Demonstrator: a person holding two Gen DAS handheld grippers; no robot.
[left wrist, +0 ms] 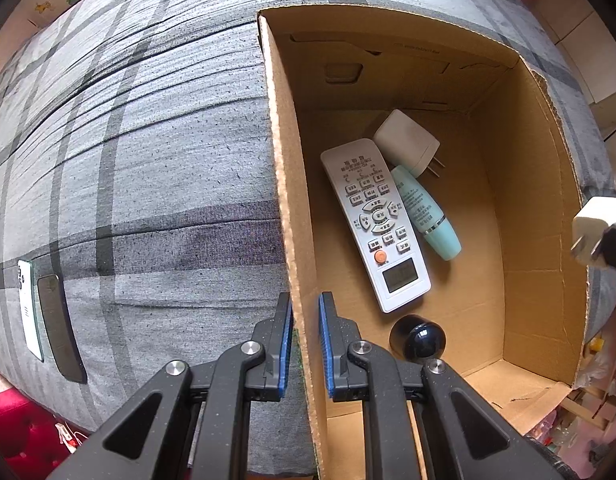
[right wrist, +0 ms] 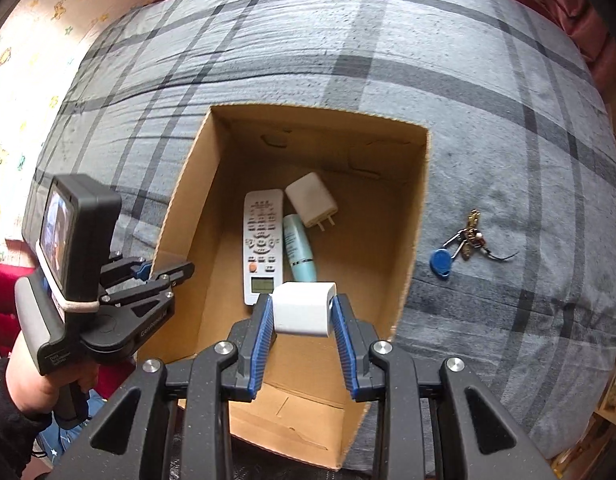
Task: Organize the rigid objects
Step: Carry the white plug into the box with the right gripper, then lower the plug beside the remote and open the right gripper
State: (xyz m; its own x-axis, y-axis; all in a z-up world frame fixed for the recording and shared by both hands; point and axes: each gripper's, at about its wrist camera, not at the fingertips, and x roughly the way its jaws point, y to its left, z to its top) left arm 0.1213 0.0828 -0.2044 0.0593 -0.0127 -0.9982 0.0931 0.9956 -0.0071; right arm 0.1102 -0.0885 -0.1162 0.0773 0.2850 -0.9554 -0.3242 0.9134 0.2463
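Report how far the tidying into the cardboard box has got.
Done: remote, white charger, teal tube and a dark round object lie in the box. In hand: right gripper holds a second white plug over it; left gripper clamps the wall. Left: keys, two phones.

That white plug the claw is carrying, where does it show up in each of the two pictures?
Left wrist view: the held white charger plug sits at the far right edge, beyond the cardboard box's right wall.
Right wrist view: lower centre, pinched in the right claw above the box.
Shared landmark: the white remote control inside the box.
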